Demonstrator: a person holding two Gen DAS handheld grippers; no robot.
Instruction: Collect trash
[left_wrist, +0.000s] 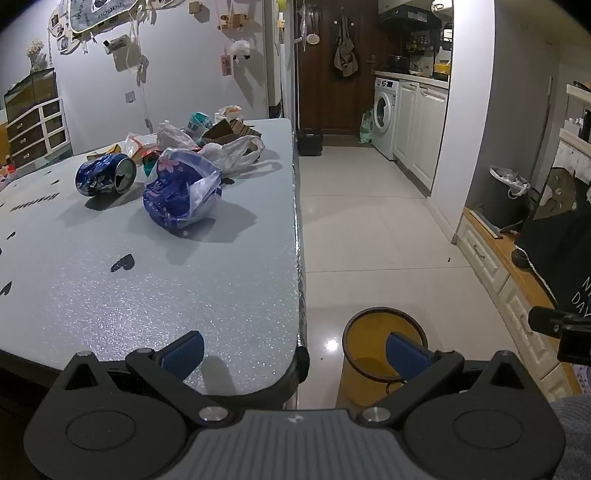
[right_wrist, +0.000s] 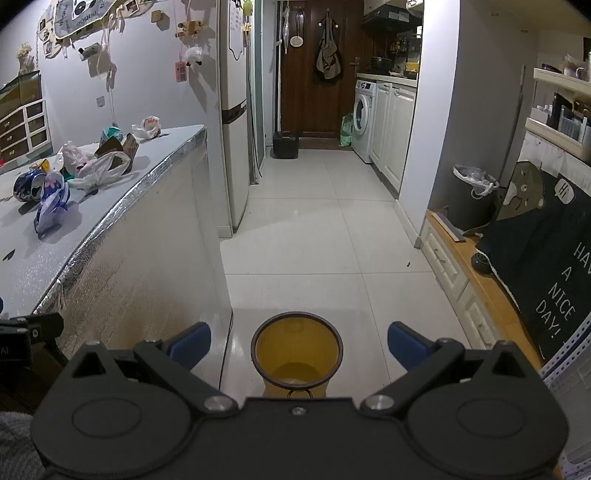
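Trash lies on a pale grey table: a crushed blue can, a crumpled blue-and-white wrapper, white plastic bags and cardboard scraps behind them. A yellow bin stands on the floor by the table's near corner. My left gripper hangs open over that corner, well short of the trash, nothing between its blue pads. In the right wrist view my right gripper is open and empty above the yellow bin. The can and wrapper sit far left there.
White tiled floor runs toward a dark door and a washing machine. A fridge stands past the table's end. A grey lined bin, low drawers and a dark mat line the right side.
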